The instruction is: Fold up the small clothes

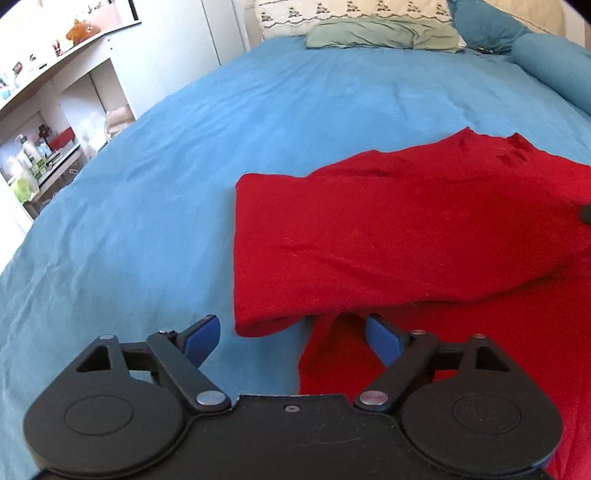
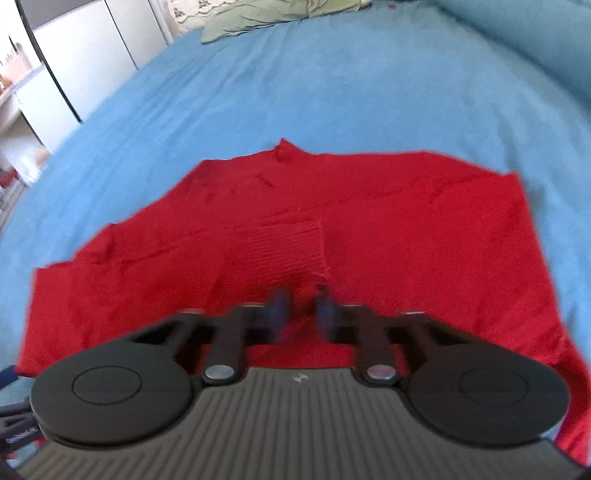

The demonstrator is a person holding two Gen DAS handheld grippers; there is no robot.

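Red knitted garment [image 1: 406,229] partly folded, lying mid-bed on blue bedsheet [image 1: 147,192].
Left hand-held gripper [image 1: 293,338]: jaws wide apart, empty, at garment's folded edge. Right hand-held gripper [image 2: 301,314]: blurred, jaws narrowly apart over garment.

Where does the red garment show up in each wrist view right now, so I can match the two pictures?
Left wrist: the red garment fills the right half, its folded-over flap ending mid-frame, ahead of the open jaws.
Right wrist: the red garment spreads across the centre, directly ahead of the blurred jaws.
Shared landmark: the green pillow at the bed's far end.
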